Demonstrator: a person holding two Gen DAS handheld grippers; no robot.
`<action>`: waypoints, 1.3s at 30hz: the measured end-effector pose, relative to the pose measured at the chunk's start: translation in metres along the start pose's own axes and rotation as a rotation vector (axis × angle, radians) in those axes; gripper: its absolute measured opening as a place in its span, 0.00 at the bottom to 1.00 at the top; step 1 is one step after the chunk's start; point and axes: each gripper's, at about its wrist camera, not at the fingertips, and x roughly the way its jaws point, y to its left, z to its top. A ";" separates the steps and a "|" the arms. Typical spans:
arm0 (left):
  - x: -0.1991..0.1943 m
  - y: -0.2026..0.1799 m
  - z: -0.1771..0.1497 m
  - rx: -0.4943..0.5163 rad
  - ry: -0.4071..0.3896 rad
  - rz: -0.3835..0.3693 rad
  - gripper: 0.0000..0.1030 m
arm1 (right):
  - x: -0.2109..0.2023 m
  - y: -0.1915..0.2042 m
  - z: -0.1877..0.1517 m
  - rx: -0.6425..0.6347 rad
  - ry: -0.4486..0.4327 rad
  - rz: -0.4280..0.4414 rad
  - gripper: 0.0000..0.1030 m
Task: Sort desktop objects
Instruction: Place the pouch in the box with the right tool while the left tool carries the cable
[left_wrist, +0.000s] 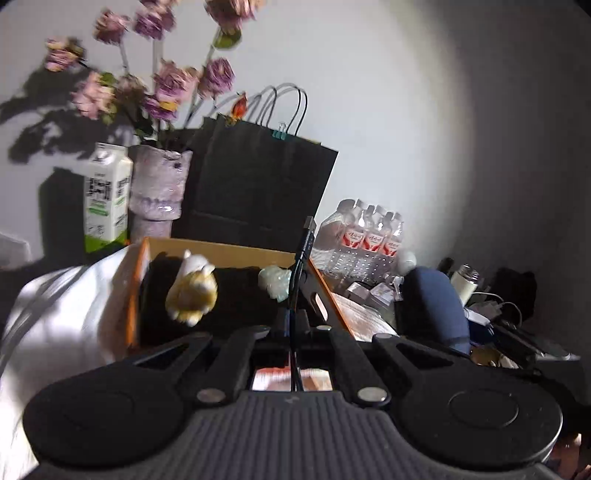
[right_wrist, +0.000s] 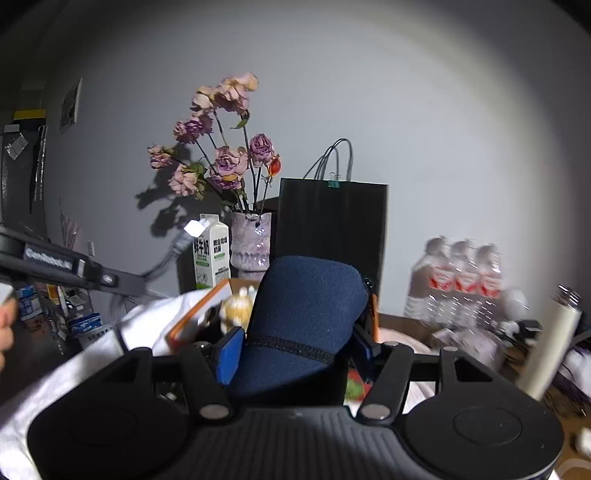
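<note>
Left wrist view — fingers (left_wrist: 293, 319) pinched shut on black cable (left_wrist: 301, 254), right fingers (right_wrist: 295, 343) clamping blue pouch (right_wrist: 299, 314) between them.

Above the open cardboard box (left_wrist: 229, 254) the way in is free, while the black paper bag (left_wrist: 255, 177), vase (left_wrist: 159, 184) and milk carton (left_wrist: 107, 199) wall off its far side.

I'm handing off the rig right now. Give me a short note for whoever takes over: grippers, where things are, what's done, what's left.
Left gripper: shut on a black USB cable, plug end up.
Right gripper: shut on a navy soft pouch.
Orange box sits ahead on the white cloth; plush toy and a crumpled wrapper already inside.
Left: place cable and pouch. Clutter by the water bottles, including a white flask, looks unsorted.
</note>
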 end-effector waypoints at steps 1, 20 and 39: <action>0.015 0.004 0.009 -0.020 0.015 0.006 0.03 | 0.018 -0.002 0.011 -0.010 0.016 0.004 0.58; 0.232 0.092 0.044 -0.093 0.210 0.141 0.05 | 0.323 -0.022 0.014 0.017 0.465 -0.055 0.58; 0.104 0.075 0.020 -0.036 0.143 0.318 0.92 | 0.181 -0.024 0.030 0.134 0.232 -0.082 0.89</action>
